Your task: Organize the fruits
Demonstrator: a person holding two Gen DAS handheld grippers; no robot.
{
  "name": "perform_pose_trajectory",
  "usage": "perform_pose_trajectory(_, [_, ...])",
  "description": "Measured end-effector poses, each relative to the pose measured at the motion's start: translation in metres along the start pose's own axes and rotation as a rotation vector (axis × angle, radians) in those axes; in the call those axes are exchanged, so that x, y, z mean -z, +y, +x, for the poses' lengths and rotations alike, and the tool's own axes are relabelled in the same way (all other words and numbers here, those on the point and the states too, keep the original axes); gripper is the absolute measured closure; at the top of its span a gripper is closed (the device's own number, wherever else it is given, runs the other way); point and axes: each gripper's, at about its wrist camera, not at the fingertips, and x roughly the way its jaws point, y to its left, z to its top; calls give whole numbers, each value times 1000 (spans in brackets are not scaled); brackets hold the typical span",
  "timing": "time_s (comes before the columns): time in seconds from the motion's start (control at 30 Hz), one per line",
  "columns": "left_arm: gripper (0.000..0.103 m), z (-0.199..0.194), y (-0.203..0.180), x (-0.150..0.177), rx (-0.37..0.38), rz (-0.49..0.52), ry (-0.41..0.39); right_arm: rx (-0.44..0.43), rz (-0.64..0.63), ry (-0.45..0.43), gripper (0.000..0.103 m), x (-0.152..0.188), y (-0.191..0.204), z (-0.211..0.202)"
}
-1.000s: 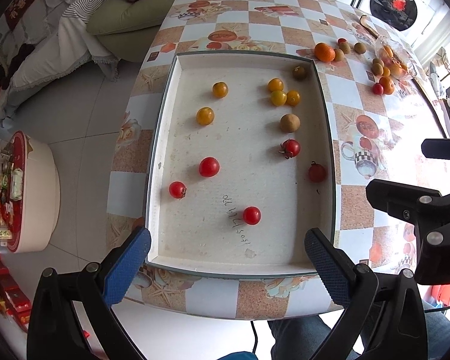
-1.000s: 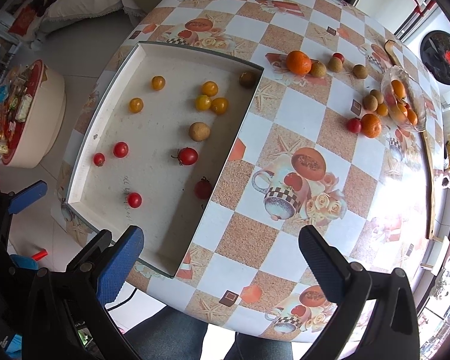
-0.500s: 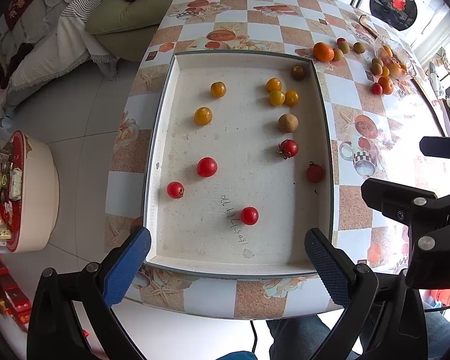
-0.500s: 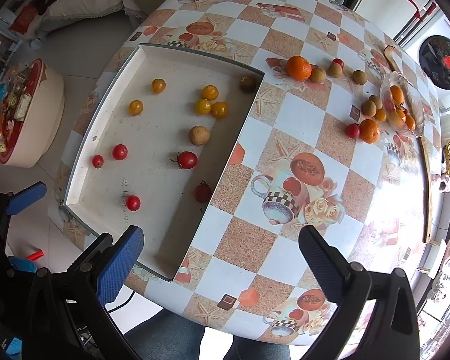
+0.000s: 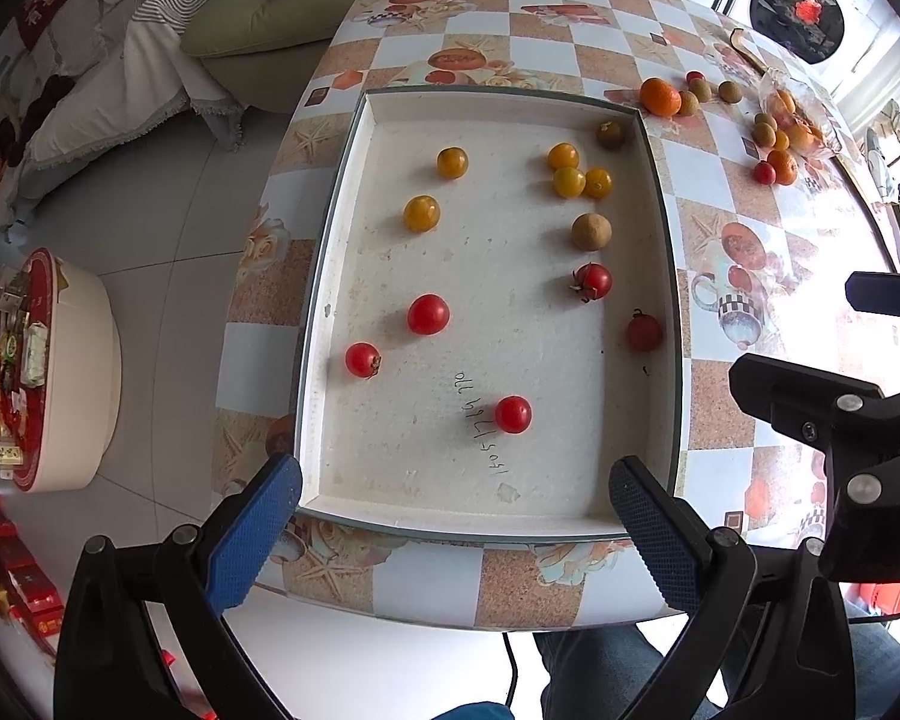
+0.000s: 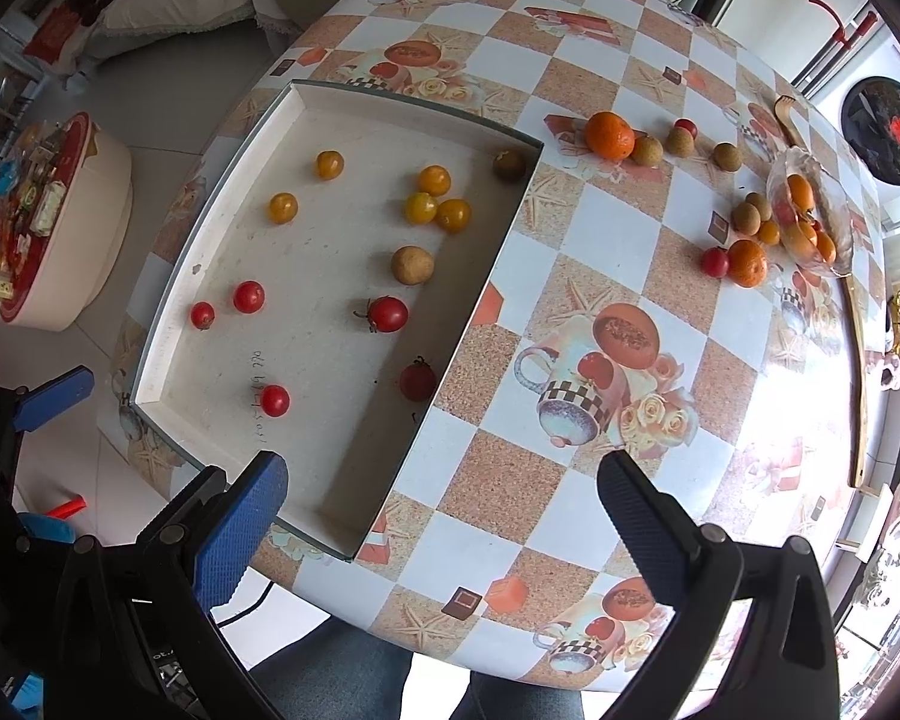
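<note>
Left wrist view shows the white tray (image 5: 330,276) with red tomatoes (image 5: 428,314) and yellow tomatoes (image 5: 569,182) already inside; more fruit (image 6: 609,134) waits on the table (image 6: 576,480); left gripper (image 5: 453,531) and right gripper (image 6: 441,531) hang wide open, holding nothing, so much looks undone.

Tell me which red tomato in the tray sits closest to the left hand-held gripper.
The red tomato beside the handwritten scribble; the other four lie farther up the tray.
</note>
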Motion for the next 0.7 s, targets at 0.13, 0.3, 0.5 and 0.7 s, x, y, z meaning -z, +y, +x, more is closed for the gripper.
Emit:
perform_pose_trajectory(0.13, [0, 0, 1, 0, -2, -3, -1, -1, 0, -1, 0, -1, 0, 0])
perform_pose_trajectory(0.3, [0, 1, 3, 1, 3, -14, 6, -1, -2, 1, 0, 1, 4, 1])
perform_pose_trajectory(0.5, [0, 3, 1, 2, 6, -11, 11, 8, -16, -2, 0, 2, 7, 3])
perform_pose_trajectory(0.7, [0, 1, -2, 3, 9, 3, -14, 16, -45, -17, 0, 2, 13, 4])
